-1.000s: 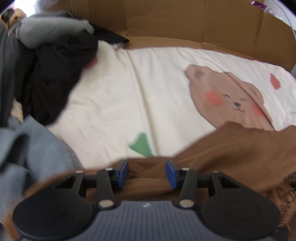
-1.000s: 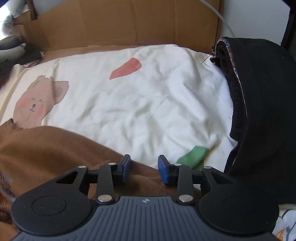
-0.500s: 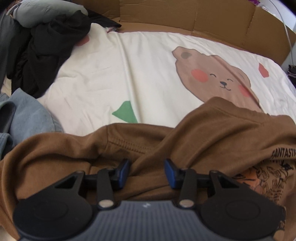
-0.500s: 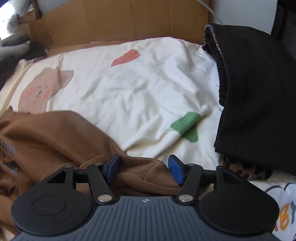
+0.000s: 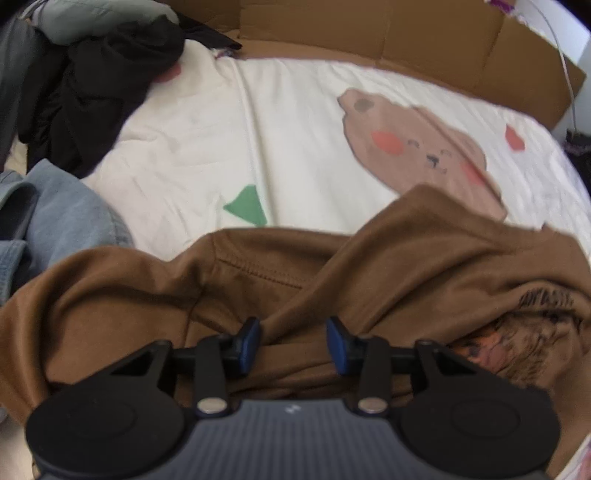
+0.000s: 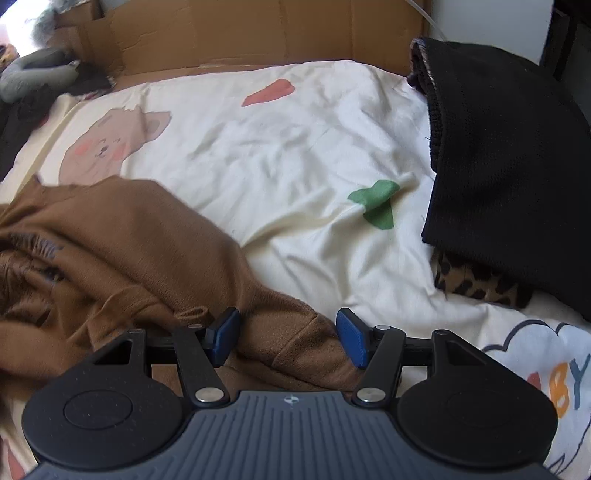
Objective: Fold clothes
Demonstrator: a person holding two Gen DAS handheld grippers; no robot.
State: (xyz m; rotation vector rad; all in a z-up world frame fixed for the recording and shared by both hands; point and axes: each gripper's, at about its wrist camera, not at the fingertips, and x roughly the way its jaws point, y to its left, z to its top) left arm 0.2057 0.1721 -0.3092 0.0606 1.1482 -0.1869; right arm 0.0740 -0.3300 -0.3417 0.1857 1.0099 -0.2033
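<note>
Both tongs are parted over the same brown garment. My left tongs stand at a moderate gap with a fold of the brown cloth running between the blue pads; I cannot tell whether the pads touch it. My right tongs are spread wider, straddling a cuffed end of the garment, which lies loose between them. From there the brown garment spreads rumpled across the bed, its dark printed lettering bunched in the middle. It lies on a cream sheet printed with a bear and a green shape. Left of it sit denim and a heap of black clothing; to the right is a folded black knit over leopard-print cloth. Cardboard backs the bed.
</note>
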